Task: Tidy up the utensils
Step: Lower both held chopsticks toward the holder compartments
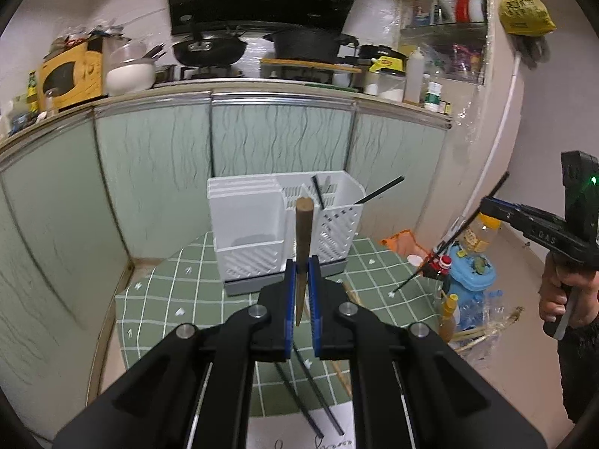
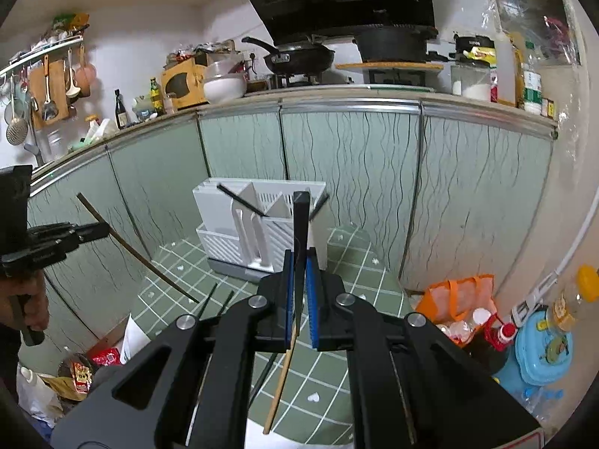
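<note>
Both claws are clamped: left claw [image 1: 301, 273] on a brown chopstick [image 1: 301, 232], right claw [image 2: 299, 262] on a black chopstick [image 2: 300, 224].

White holder [image 1: 262, 224] on a green, white-gridded tablecloth [image 1: 374, 292].

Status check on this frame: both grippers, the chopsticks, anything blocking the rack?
Left gripper shut on brown chopstick. Right gripper shut on black chopstick. White utensil rack ahead, two black chopsticks already inside. Path clear.
</note>
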`<state>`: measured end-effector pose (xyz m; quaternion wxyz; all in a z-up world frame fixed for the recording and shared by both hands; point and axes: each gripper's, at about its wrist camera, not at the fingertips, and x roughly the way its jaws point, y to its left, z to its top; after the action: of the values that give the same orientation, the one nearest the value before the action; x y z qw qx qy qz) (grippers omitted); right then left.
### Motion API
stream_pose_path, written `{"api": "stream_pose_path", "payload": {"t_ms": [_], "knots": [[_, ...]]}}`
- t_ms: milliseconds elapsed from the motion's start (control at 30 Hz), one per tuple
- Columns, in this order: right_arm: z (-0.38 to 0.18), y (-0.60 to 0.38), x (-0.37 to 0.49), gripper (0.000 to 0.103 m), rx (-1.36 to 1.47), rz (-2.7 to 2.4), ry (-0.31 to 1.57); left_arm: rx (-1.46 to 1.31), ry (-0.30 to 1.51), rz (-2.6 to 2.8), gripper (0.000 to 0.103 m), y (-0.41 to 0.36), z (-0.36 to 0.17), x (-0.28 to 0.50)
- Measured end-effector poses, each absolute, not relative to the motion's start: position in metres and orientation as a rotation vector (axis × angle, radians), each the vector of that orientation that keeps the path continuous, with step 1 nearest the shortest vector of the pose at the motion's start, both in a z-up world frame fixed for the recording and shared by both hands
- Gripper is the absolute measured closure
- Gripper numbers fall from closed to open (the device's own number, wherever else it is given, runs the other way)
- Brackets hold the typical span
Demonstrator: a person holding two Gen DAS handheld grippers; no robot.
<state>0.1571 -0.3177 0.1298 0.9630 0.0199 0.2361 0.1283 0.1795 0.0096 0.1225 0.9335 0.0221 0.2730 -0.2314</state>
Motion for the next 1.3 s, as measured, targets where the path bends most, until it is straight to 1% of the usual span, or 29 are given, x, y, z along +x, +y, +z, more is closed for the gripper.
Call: {"api": "stream_pose_path", "payload": {"t_ms": [300,833,1100,1300], "knots": [[0.165,-0.316,0.176,0.097,0.051,0.303,0.448,0.064,0.544,-0.503,0.095,-0.014,0.149,0.201],[0.204,-0.313,0.227,0.097,0.051,0.325,0.424,0.036,0.515,-0.564,0.095,-0.052,0.197,0.257],[0.214,-0.315,0.261,0.097,0.056,0.326,0.406,0.03,0.505,-0.563,0.095,-0.063,0.204,0.288],[0.206,-0.315,0.289,0.097,0.049,0.321,0.42,0.038,0.513,-0.564,0.095,-0.07,0.196,0.311]]}}
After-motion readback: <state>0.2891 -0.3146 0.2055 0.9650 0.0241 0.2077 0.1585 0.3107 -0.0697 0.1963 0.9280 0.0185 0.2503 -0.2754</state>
